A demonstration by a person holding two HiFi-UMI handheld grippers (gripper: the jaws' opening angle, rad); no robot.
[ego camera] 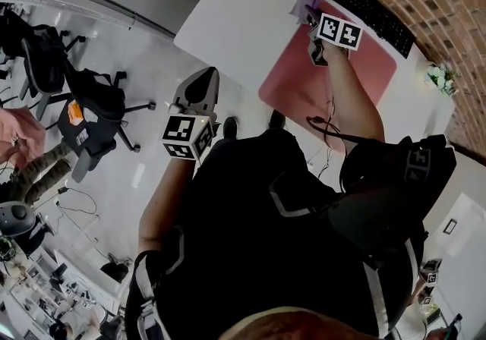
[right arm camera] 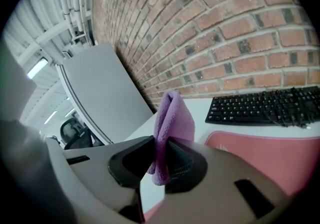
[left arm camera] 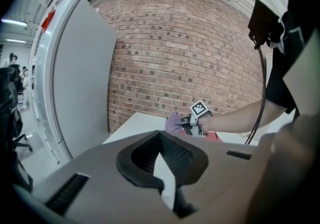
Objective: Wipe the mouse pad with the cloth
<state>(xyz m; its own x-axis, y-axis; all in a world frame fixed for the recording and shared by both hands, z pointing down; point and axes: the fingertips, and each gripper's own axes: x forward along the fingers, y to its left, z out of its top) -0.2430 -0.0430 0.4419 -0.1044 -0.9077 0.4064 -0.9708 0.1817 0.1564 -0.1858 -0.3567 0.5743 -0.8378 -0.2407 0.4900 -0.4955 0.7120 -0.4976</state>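
Your right gripper (right arm camera: pixel 162 150) clamps the purple cloth (right arm camera: pixel 174 115); its body hides part of the pink mouse pad (right arm camera: pixel 280 155). Your left gripper (left arm camera: pixel 161 143) is closed and empty.

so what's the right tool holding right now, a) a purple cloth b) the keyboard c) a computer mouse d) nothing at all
a, the right gripper view shows the right tool shut on the purple cloth, which sticks up from between its jaws.

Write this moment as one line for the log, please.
right gripper | jaws shut on purple cloth | at pink mouse pad corner near keyboard | left gripper | jaws shut, empty | held off the table
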